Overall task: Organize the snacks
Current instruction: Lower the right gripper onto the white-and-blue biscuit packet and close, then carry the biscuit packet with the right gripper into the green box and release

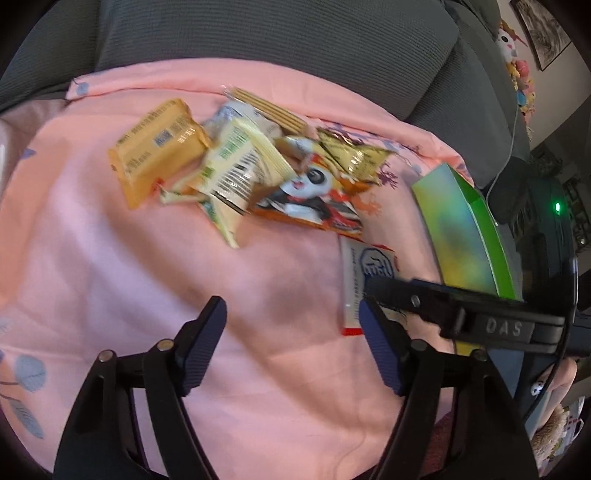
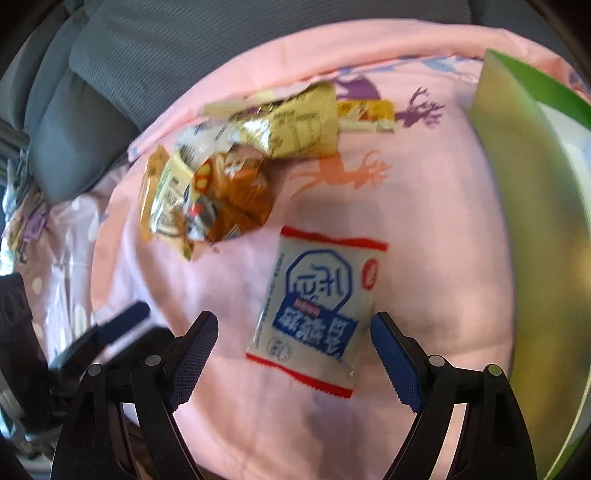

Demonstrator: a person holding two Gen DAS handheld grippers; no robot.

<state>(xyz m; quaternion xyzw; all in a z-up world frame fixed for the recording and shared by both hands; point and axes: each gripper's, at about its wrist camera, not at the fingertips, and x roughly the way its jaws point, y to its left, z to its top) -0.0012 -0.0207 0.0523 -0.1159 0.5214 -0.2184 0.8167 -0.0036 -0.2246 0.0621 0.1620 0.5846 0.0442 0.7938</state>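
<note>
A grey sofa [image 1: 280,33] carries a pink sheet [image 1: 110,266] printed with deer. At its right edge stands a green box [image 1: 458,229], open at the top. A heap of snack packets [image 1: 236,162] lies on the sheet toward the sofa back, an orange packet [image 1: 155,151] at its left end. One white packet [image 2: 314,314] with red ends and blue print lies flat and apart from the heap, nearer the box. The right hand-held gripper [image 2: 293,347] hangs just over this packet, jaws wide apart on either side of it, pads not pressing. The left hand-held gripper [image 1: 291,332] stands apart over bare sheet, holding nothing, the white packet beside its right finger.
</note>
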